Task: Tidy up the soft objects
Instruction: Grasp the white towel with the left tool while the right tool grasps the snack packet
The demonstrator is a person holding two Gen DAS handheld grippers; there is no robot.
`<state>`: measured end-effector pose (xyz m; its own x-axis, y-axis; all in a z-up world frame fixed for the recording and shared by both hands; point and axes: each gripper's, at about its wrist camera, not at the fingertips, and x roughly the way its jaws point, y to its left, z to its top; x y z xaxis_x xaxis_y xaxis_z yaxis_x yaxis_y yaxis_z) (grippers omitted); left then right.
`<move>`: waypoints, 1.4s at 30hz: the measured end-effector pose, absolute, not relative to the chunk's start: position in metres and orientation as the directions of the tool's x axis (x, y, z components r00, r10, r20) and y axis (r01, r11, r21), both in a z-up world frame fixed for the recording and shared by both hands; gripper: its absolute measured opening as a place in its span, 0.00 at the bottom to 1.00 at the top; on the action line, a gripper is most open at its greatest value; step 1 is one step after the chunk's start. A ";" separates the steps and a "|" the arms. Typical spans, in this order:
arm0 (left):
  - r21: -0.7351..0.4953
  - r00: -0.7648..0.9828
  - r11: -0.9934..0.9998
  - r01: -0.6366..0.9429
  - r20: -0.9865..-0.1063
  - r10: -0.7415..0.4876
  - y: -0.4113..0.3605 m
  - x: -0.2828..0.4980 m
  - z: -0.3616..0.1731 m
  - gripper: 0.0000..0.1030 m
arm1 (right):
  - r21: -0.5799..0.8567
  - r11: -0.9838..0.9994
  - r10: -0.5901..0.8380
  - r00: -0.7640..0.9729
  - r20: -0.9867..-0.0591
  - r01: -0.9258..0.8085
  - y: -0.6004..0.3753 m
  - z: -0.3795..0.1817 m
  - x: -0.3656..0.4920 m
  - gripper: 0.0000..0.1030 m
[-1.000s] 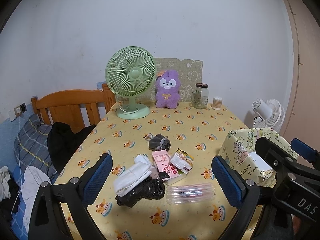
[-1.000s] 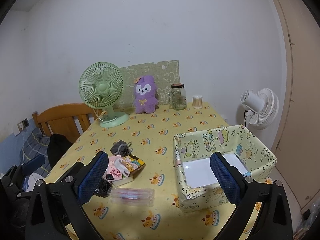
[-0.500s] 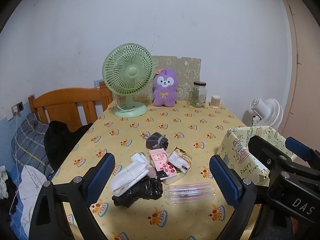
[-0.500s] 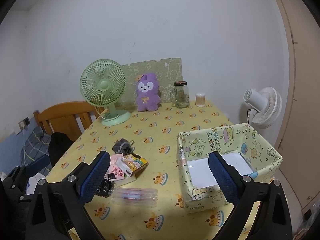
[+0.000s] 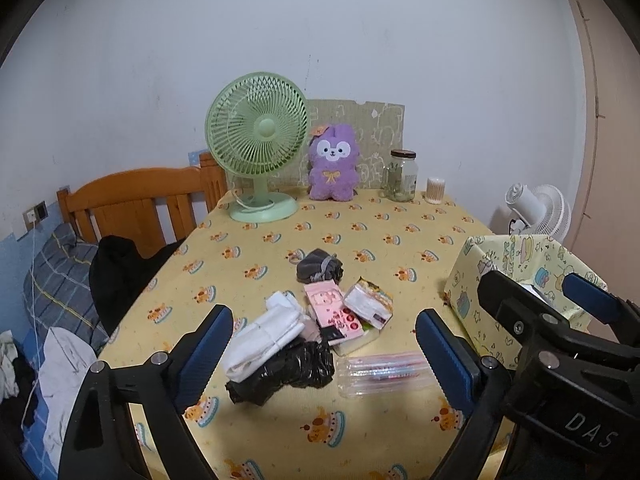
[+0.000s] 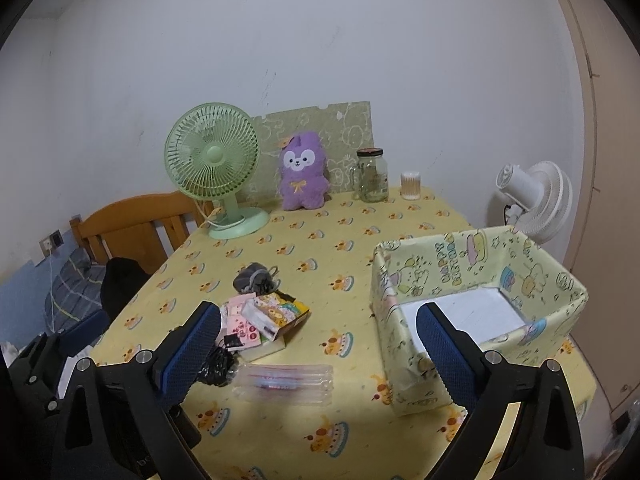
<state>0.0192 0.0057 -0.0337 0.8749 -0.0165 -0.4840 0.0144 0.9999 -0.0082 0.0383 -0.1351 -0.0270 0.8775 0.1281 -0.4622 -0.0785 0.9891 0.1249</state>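
Left wrist: green fan (image 5: pixel 258 146), plush (image 5: pixel 333 168), jar (image 5: pixel 401 175) behind pile

Left gripper (image 5: pixel 324 354): black angular frame, two fingers (image 5: pixel 206 350) faced with blue textured pads, silver screws at the finger joints. Right gripper (image 6: pixel 318 354): same black frame, blue pads, silver screws; white lettering "DAS" on its body, seen from the left wrist view.

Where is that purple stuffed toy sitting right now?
The purple stuffed toy sits upright at the table's far edge by the wall, between the green fan on its left and the glass jar on its right.
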 end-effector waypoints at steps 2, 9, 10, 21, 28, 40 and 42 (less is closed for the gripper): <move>-0.017 0.869 1.000 0.012 -0.495 -0.019 0.009 0.019 -0.039 0.91 | 0.127 0.989 0.127 0.876 -0.466 -0.076 -0.132 -0.031 0.038 0.97; -0.035 0.845 0.999 -0.009 -0.535 -0.011 0.020 0.019 -0.058 0.91 | 0.138 0.986 0.151 0.852 -0.501 -0.093 -0.120 -0.051 0.039 0.97; -0.032 0.841 0.999 -0.014 -0.540 -0.006 0.022 0.019 -0.061 0.91 | 0.139 0.986 0.154 0.848 -0.507 -0.096 -0.118 -0.054 0.039 0.97; -0.018 0.803 0.999 -0.034 -0.595 0.017 0.032 0.036 -0.088 0.89 | 0.140 0.984 0.168 0.806 -0.567 -0.107 -0.106 -0.082 0.056 0.97; -0.012 0.788 0.997 -0.073 -0.614 0.050 0.045 0.051 -0.096 0.82 | 0.141 0.983 0.176 0.786 -0.593 -0.114 -0.097 -0.091 0.072 0.97; 0.029 0.789 0.998 -0.052 -0.611 0.059 0.047 0.079 -0.100 0.71 | 0.122 0.984 0.180 0.768 -0.615 -0.132 -0.080 -0.098 0.107 0.97; 0.023 0.779 0.997 -0.069 -0.623 0.068 0.052 0.087 -0.102 0.61 | 0.122 0.983 0.181 0.763 -0.621 -0.134 -0.079 -0.099 0.113 0.97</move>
<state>0.0868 0.0517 -0.1017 0.7793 0.0681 -0.6229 -0.0692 0.9973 0.0225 0.1133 -0.0787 -0.0994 0.7626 0.1807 -0.6212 -0.1339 0.9835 0.1217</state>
